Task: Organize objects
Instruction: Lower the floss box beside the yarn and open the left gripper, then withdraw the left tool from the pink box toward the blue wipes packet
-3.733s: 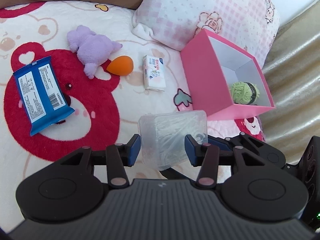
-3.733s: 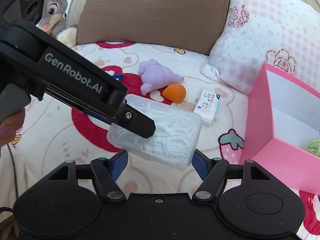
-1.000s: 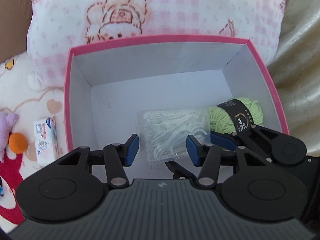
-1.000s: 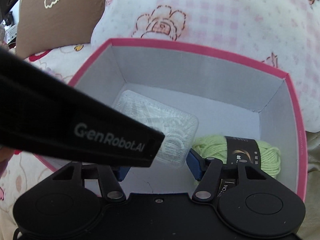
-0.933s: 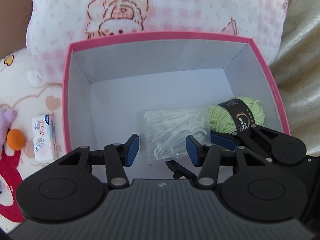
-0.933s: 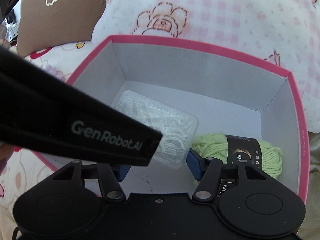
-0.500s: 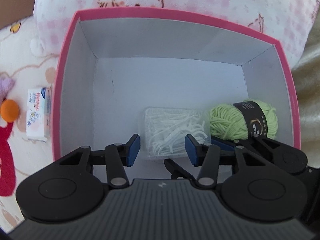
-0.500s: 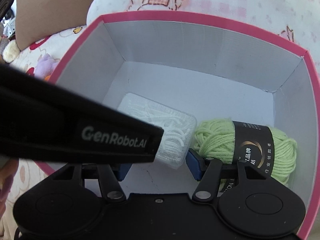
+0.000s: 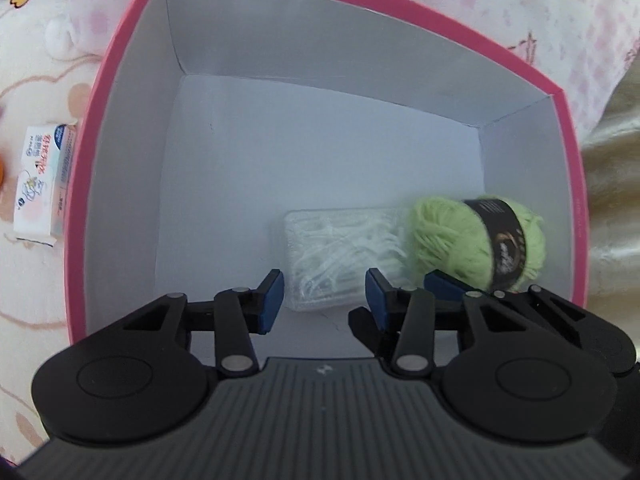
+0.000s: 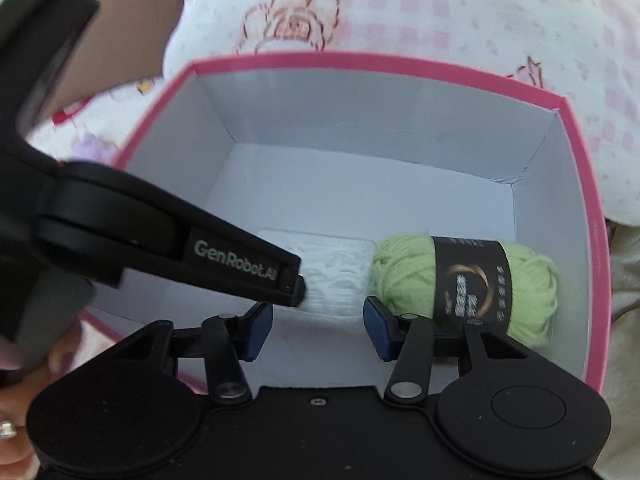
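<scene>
Clear plastic case (image 9: pixel 340 256) lies just beyond left hand-held gripper (image 9: pixel 324 298)

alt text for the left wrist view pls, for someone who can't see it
Looking down into a pink box with a white interior, the left gripper hovers over a clear plastic case of floss picks on the box floor, beside a green yarn ball. A small tissue pack lies outside on the blanket.

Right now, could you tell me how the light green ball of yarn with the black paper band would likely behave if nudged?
The light green ball of yarn with the black paper band looks soft, so it would probably squash. Its rounded shape may roll on the pink box's smooth floor. It is probably light.
</scene>
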Demonstrator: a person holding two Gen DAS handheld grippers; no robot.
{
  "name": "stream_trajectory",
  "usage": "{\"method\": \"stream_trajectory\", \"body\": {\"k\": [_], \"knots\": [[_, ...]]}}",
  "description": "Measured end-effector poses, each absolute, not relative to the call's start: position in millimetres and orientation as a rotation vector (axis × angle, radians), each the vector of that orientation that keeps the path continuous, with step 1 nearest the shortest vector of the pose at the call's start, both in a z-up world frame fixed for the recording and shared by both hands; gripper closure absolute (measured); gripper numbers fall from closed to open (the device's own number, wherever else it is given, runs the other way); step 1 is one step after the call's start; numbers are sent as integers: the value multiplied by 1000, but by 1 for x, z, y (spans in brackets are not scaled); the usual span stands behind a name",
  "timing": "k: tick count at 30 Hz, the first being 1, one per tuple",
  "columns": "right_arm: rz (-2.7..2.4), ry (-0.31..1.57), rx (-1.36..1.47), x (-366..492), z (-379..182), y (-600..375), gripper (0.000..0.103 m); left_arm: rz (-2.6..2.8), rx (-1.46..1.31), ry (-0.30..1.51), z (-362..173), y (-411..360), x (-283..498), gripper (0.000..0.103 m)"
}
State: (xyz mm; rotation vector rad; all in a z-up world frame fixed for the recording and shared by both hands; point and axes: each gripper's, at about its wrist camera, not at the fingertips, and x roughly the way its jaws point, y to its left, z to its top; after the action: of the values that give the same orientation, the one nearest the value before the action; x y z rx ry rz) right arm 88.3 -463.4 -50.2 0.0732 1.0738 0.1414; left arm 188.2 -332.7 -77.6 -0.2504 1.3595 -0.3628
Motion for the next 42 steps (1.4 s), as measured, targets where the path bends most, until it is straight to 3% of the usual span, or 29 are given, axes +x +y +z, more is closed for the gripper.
{"method": "stream_trajectory", "body": {"k": [13, 17, 20, 42], "knots": [[118, 961, 69, 55, 8, -465, 47, -501, -95, 1194, -1, -328, 163, 60], [114, 935, 70, 51, 18, -457, 46, -520, -49, 1165, 17, -303, 155, 55], [97, 903, 72, 45, 24, -452, 45, -526, -19, 1168, 25, -280, 146, 49], [126, 852, 101, 9, 70, -378, 42, -635, 12, 1174, 70, -167, 92, 41]]}}
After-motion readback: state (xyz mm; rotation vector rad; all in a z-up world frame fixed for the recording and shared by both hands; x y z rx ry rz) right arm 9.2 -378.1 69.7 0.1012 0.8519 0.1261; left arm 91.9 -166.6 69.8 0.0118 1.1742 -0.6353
